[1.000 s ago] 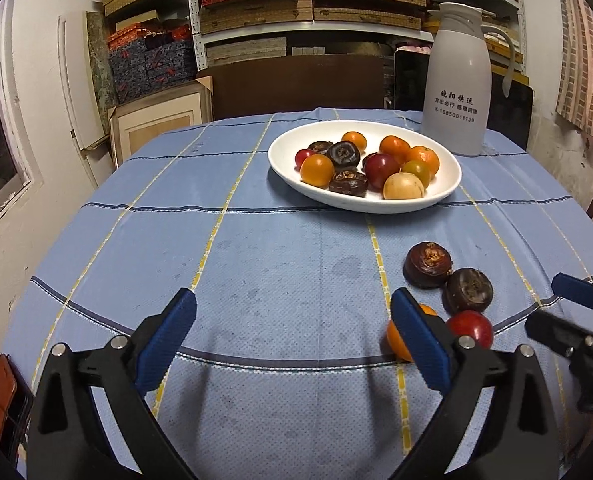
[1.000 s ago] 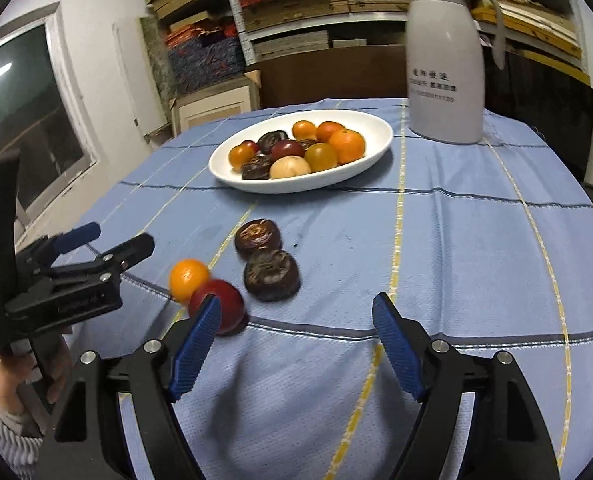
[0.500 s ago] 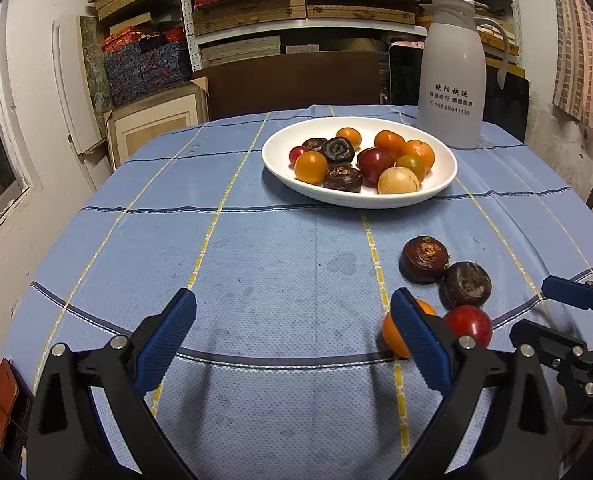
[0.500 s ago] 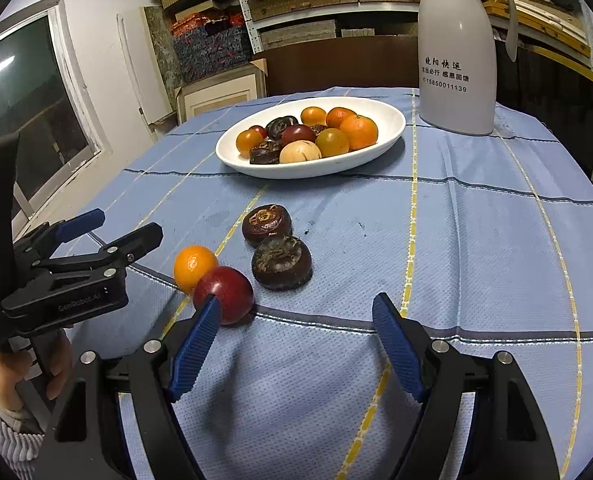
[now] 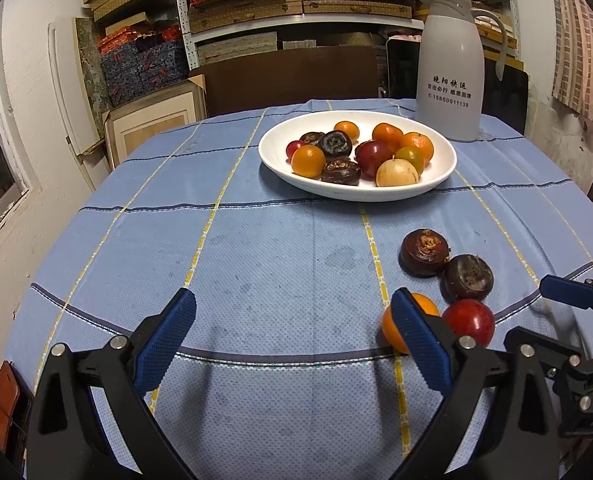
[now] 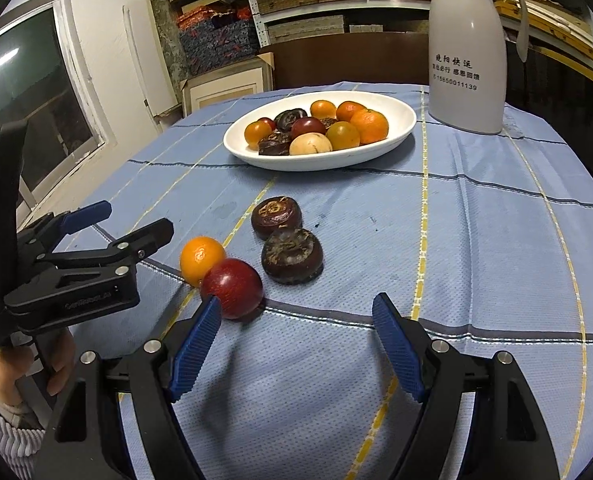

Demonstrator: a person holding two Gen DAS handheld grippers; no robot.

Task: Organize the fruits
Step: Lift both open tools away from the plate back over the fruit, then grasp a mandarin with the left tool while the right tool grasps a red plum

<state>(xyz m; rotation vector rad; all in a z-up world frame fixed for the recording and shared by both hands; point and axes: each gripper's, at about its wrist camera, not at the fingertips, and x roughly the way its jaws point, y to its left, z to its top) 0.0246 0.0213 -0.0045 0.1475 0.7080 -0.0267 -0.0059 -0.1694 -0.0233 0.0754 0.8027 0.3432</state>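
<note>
While four fruits lie loose on the counter (image 5: 256, 248), the task is judged only partly done. Nearest the viewer, the left gripper (image 5: 292, 328) is held with its jaws wide apart and nothing between them; only blue cloth is seen there. In the right wrist view the right gripper (image 6: 296, 320) is likewise seen with jaws spread and empty, its left pad just beside the red fruit (image 6: 232, 288) without a grip being formed.

In the left wrist view the loose group is found at about four o'clock of the picture's centre: an orange fruit (image 5: 424, 308), partly hidden behind the left gripper's right pad, touching or nearly touching the red fruit, and just beyond these, two dark brown fruits (image 5: 424, 252) pressed side by side.

Farther off, at about one o'clock, the white plate (image 5: 280, 160) is seen already loaded with a heap of orange, red, dark and pale fruits. Behind it, at roughly two o'clock, a white jug (image 5: 452, 72) stands on the counter, with shelves (image 5: 296, 0) beyond.

Four pick-and-place moves are judged to remain, assuming the plate is the intended destination; the red fruit is best placed for the right gripper.
</note>
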